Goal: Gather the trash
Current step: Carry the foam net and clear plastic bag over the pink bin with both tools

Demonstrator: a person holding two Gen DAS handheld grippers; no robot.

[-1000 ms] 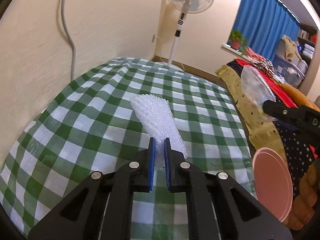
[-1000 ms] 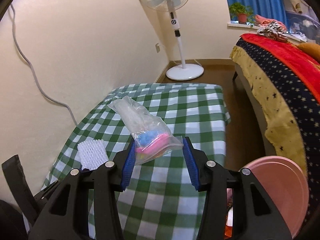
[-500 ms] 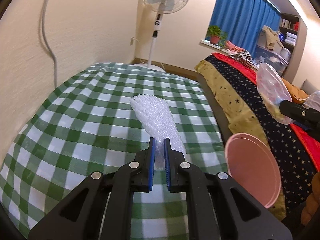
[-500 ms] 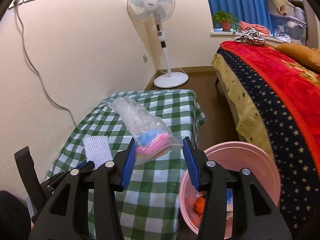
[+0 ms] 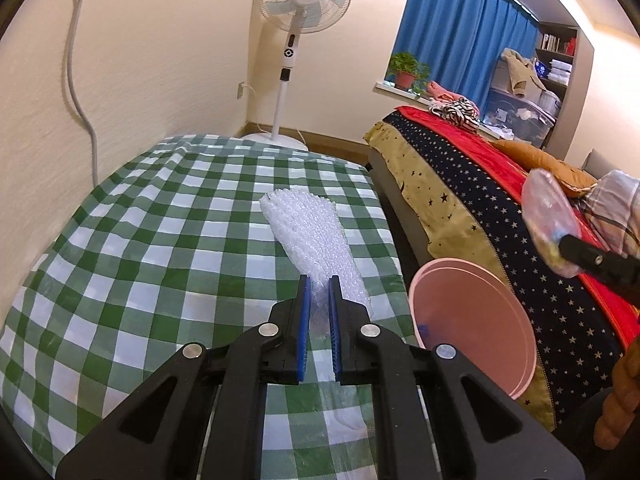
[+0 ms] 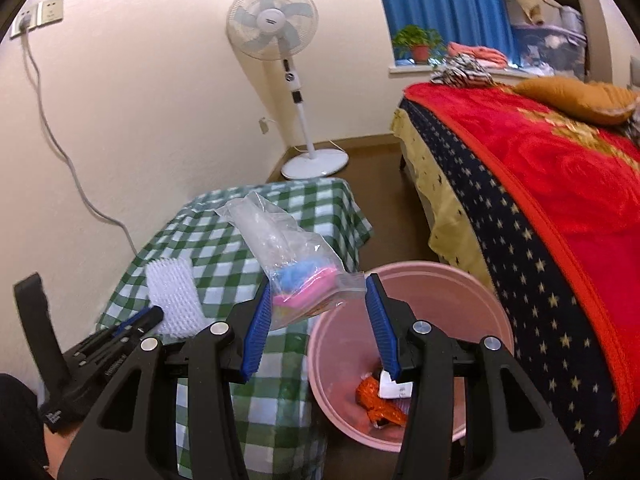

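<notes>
While the left wrist view looks down across the green-checked tabletop (image 5: 120, 264), the left claw (image 5: 318, 300) is pressed nearly together, pinching the near end of 1 white foam net sleeve (image 5: 316, 236). The sleeve's long axis runs away from the claw, over the tabletop. The pink bin (image 5: 472, 320) stands on the floor off the tabletop's right edge, so the sleeve lies left of the bin and not yet over it. Beyond the bin, the other claw's black finger shows with its bag against the bed (image 5: 460, 184).

Seen from the right wrist view, the right claw (image 6: 316, 312) stands half spread, its 2 blue pads holding 1 clear plastic bag (image 6: 288, 256) of pink and blue scraps. The bag hangs at the bin's (image 6: 480, 300) near-left rim, the claw tilted downward toward the opening, where orange and white rubbish (image 6: 380, 400) already lies. By my judgement the right hand is nearer the bin; its release comes 1st.
</notes>
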